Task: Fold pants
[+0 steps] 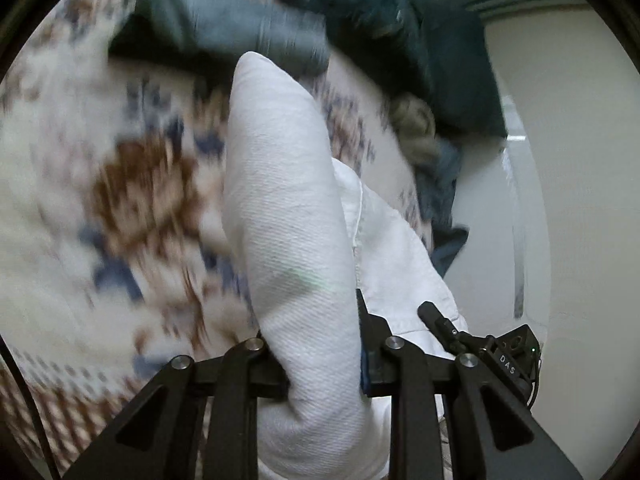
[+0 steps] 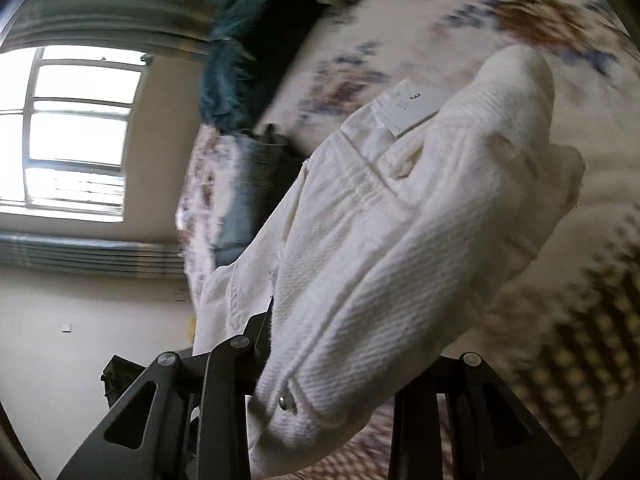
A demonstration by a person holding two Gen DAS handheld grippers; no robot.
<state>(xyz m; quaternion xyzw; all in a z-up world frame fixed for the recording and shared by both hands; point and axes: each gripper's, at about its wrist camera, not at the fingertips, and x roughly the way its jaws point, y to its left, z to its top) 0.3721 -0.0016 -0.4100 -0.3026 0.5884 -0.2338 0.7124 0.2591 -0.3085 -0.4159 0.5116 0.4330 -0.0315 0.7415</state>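
A bed covered by a cream spread patterned in brown and blue is seen beneath both cameras, blurred in each view. A heap of dark teal and blue-grey garments is piled at its far side, near the edge. In the right wrist view a bright window is set in a pale wall beyond the bed, with a slatted unit below it.

The white pants are held up off the bed between the two grippers, the thick twill cloth bunched into a rounded fold. In the right wrist view the waistband is shown, with a white paper tag lying on it, a white button below the tag and a small metal rivet near the lower hem of the gathered cloth.

The left hand-held gripper is clamped on a fold of the pants, the cloth being pinched between its black fingers. The right hand-held gripper is likewise closed on the pants, though its fingertips are buried under the fabric.
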